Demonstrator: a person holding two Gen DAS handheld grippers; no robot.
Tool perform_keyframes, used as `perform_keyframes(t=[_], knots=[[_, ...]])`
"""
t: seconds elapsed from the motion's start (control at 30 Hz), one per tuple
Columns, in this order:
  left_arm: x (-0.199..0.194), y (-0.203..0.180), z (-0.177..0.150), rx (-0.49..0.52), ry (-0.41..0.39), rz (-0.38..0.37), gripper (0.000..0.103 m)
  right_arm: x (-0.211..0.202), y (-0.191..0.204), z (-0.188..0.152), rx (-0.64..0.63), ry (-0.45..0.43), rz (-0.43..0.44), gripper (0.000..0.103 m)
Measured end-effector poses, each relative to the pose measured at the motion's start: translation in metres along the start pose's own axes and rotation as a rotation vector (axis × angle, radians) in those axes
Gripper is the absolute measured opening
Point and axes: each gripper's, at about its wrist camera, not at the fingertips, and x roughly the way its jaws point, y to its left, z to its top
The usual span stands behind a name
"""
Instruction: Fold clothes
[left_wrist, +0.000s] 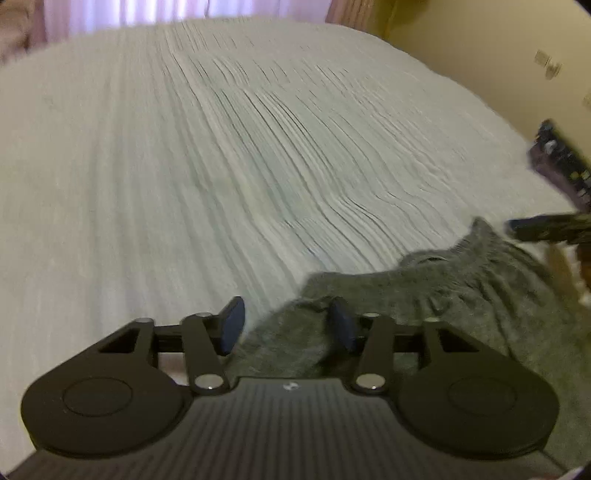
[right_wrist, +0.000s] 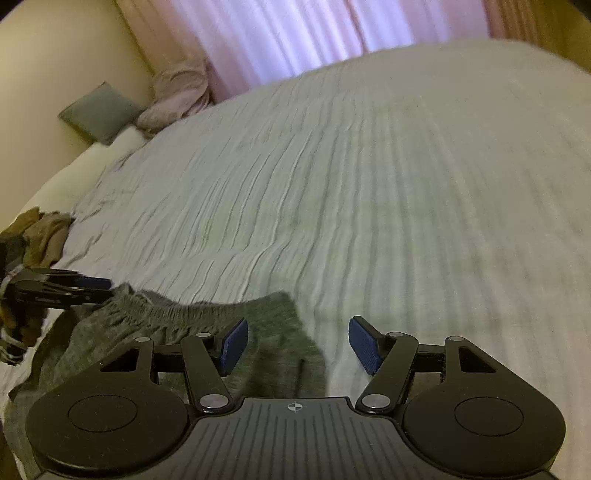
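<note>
A grey knit garment (left_wrist: 443, 295) with an elastic waistband lies on the pale bedsheet (left_wrist: 221, 166) at the near right. My left gripper (left_wrist: 288, 325) is open, its jaws straddling one corner of the garment. In the right wrist view the same garment (right_wrist: 229, 325) lies at the lower left. My right gripper (right_wrist: 299, 343) is open over its other corner, with the cloth between the fingers. The left gripper (right_wrist: 94, 286) shows at the far left of that view, by the waistband. The right gripper (left_wrist: 517, 227) shows at the right edge of the left wrist view.
The wide bedsheet (right_wrist: 369, 184) stretches ahead with fine creases. A grey cushion (right_wrist: 99, 110) and pinkish bedding (right_wrist: 177, 96) sit at the far left by the wall. Brown clothes (right_wrist: 40, 236) lie at the left edge. Pink curtains (right_wrist: 295, 33) hang behind the bed.
</note>
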Motion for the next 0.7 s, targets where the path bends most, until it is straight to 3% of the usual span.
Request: perform_keyframes(t=[0.03, 0.07, 0.1, 0.2, 0.27, 0.37, 0.4, 0.53, 0.6, 0.63, 0.67, 0.7], knots=[[0.001, 0.0, -0.002, -0.007, -0.013, -0.017, 0.011, 0.011, 0.0, -0.001, 0.013, 0.023, 0.013, 0.061], [0.003, -0.001, -0.004, -0.014, -0.025, -0.034, 0.006, 0.018, -0.001, -0.003, 0.021, 0.038, 0.02, 0.017], [-0.008, -0.001, -0.001, -0.012, -0.087, -0.027, 0.005, 0.023, -0.001, -0.004, 0.029, 0.042, 0.023, 0.009], [-0.044, -0.002, 0.008, 0.001, -0.289, 0.001, 0.005, 0.013, 0.008, 0.006, -0.004, -0.049, 0.002, 0.008], [-0.065, -0.01, 0.018, 0.068, -0.434, 0.08, 0.006, 0.0, 0.022, 0.023, -0.073, -0.164, -0.01, 0.008], [-0.032, -0.014, 0.021, 0.118, -0.354, 0.196, 0.007, -0.005, 0.051, 0.046, -0.242, -0.307, -0.092, 0.008], [-0.02, -0.016, 0.022, 0.133, -0.324, 0.235, 0.008, 0.003, 0.054, 0.051, -0.253, -0.306, -0.115, 0.008], [0.028, -0.021, 0.025, 0.196, -0.2, 0.387, 0.008, 0.07, 0.042, 0.061, -0.198, -0.146, -0.185, 0.009], [0.041, -0.022, 0.023, 0.217, -0.134, 0.411, 0.016, 0.093, 0.035, 0.059, -0.195, -0.056, -0.189, 0.01], [0.037, -0.021, 0.022, 0.217, -0.147, 0.402, 0.017, 0.1, 0.033, 0.058, -0.199, -0.025, -0.185, 0.016], [0.033, -0.02, 0.02, 0.217, -0.165, 0.392, 0.022, 0.102, 0.032, 0.058, -0.204, -0.013, -0.181, 0.041], [0.023, -0.014, 0.018, 0.196, -0.183, 0.365, 0.031, 0.095, 0.031, 0.058, -0.213, -0.037, -0.173, 0.056]])
